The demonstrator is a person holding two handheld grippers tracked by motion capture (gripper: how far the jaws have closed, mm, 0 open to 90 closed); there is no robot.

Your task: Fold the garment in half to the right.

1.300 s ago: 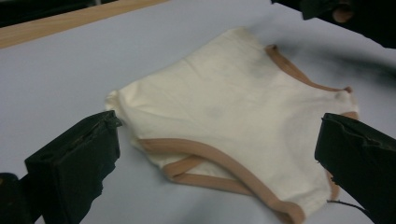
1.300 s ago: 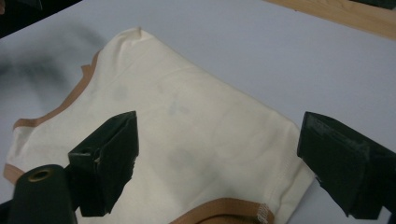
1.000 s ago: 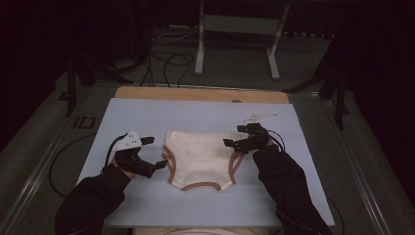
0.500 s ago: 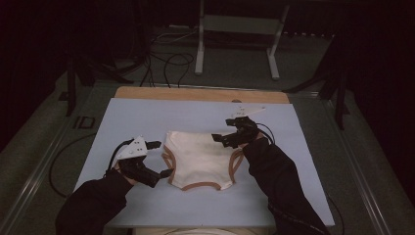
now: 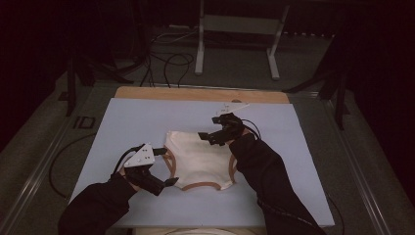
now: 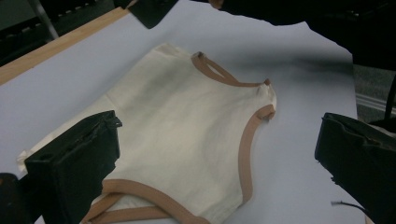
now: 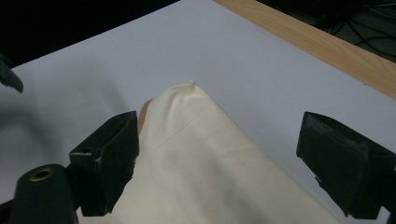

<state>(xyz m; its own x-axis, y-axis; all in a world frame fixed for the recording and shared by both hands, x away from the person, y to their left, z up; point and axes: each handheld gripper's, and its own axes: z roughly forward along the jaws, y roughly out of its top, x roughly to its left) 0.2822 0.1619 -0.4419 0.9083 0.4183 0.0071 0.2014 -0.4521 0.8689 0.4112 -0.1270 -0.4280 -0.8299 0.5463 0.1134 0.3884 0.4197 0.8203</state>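
A cream sleeveless garment (image 5: 198, 159) with tan trim lies flat on the pale blue board (image 5: 127, 122). My left gripper (image 5: 165, 167) is open at the garment's near-left edge, one jaw over the tan armhole trim. In the left gripper view the garment (image 6: 187, 126) lies between the wide-apart jaws of the left gripper (image 6: 215, 158). My right gripper (image 5: 209, 131) is open over the garment's far edge. Its own view shows a raised far corner of the cloth (image 7: 201, 154) between the spread jaws of the right gripper (image 7: 219, 163). Neither gripper holds anything.
A wooden strip (image 5: 200, 94) runs along the board's far edge. Behind it stand a metal frame (image 5: 235, 24) and loose cables (image 5: 166, 58) on the floor. Metal rails (image 5: 39, 171) flank the table. Bare board lies on all sides of the garment.
The right gripper has moved left, from the garment's right side to over its far edge. The left gripper has closed in on the garment's near-left edge.
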